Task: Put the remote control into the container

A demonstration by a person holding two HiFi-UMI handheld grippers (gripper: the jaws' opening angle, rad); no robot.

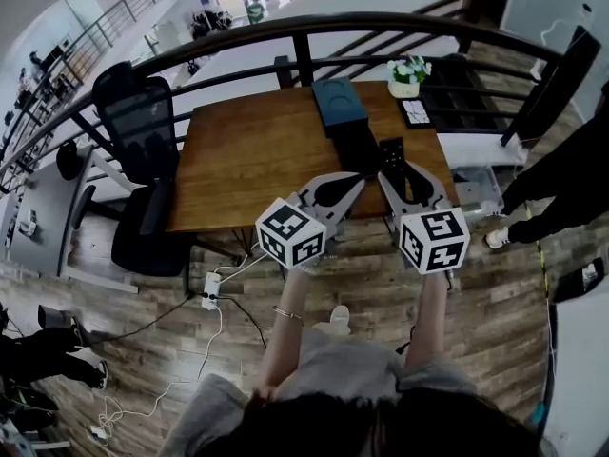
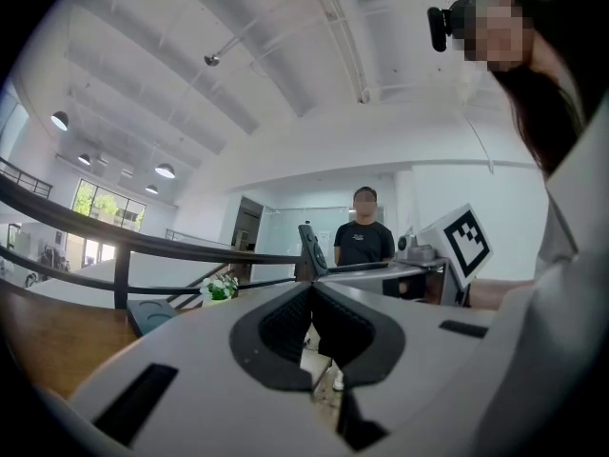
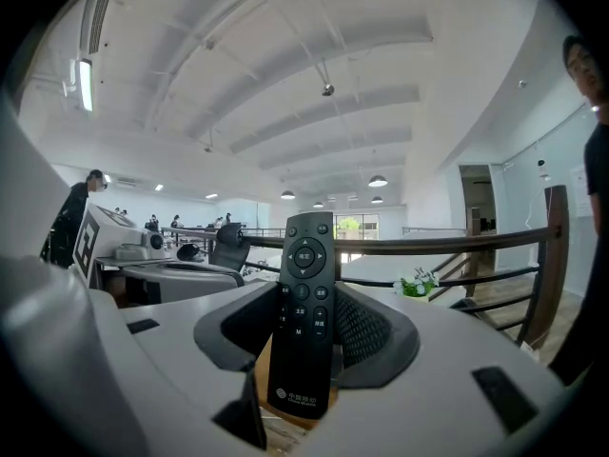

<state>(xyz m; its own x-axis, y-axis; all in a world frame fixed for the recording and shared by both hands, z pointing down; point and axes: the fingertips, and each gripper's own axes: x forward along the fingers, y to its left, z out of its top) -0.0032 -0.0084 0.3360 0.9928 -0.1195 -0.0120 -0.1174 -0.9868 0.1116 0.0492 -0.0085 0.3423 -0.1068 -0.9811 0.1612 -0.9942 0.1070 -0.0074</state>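
A black remote control (image 3: 304,312) stands upright between the pads of my right gripper (image 3: 306,336), which is shut on it. In the head view the remote (image 1: 391,149) sticks out of the right gripper (image 1: 393,167) over the near edge of the wooden table (image 1: 247,155). The dark container (image 1: 338,103) sits at the table's far middle, beyond both grippers. My left gripper (image 1: 359,177) hovers just left of the right one, jaws shut with nothing in them. From the left gripper (image 2: 312,291) view the remote (image 2: 310,248) shows to the right and the container (image 2: 157,314) to the left.
A small pot of flowers (image 1: 409,76) and a flat black-and-white item (image 1: 416,112) lie at the table's far right. A dark railing (image 1: 314,27) runs behind the table. A black office chair (image 1: 143,160) stands at its left. A person in black (image 2: 363,236) stands beyond.
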